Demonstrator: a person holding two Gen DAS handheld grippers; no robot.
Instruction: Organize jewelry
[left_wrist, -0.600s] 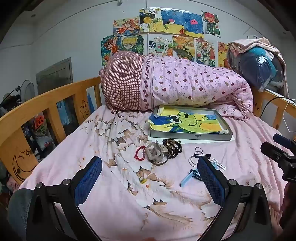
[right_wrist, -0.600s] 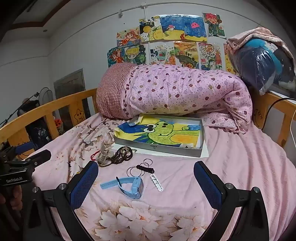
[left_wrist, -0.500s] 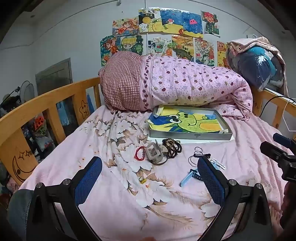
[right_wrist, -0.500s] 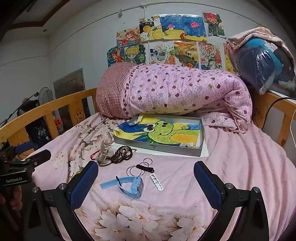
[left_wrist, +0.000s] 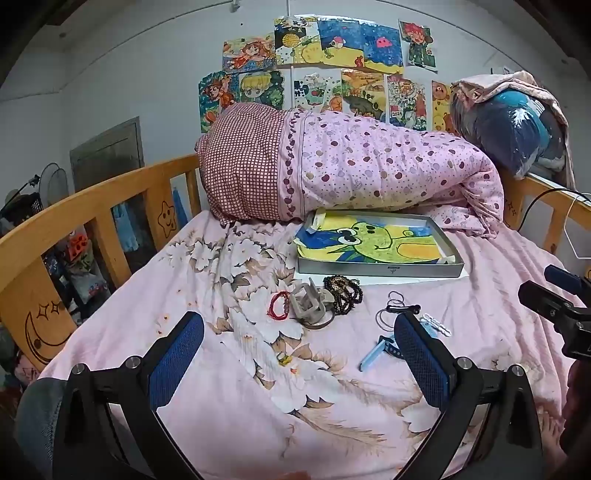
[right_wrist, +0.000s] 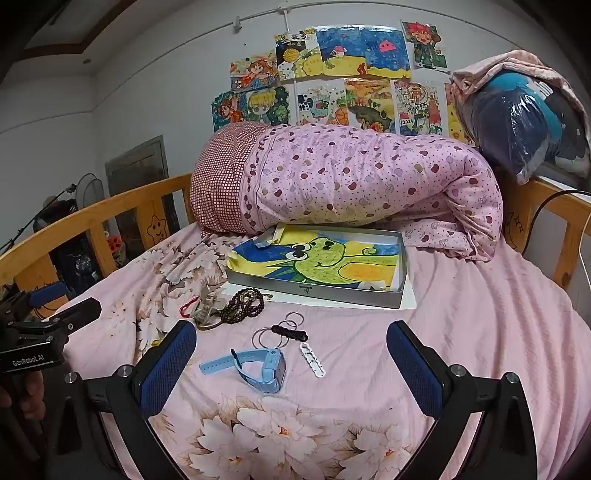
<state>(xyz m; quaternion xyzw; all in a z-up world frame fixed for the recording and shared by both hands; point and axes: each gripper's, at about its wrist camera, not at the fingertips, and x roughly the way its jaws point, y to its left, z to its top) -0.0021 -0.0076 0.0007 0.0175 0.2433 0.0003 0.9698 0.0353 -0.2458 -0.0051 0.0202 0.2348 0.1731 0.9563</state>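
Plainly the blue watch (right_wrist: 264, 365) lies on the bedsheet (right_wrist: 461, 332) straight ahead of the right gripper (right_wrist: 291, 363), between its spread, empty fingers, strap running left to right. From the left gripper (left_wrist: 299, 356), likewise spread and empty, it sits off beside the right finger, so the right hand looks nearer.

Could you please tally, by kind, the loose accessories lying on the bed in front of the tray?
Bead bracelets: 2, red bracelet and dark bracelet
Hair claw: 1
Blue watch: 1
Black hair clip: 1
White hair clip: 1
Total: 6; the thin hair rings overlap too much to count.
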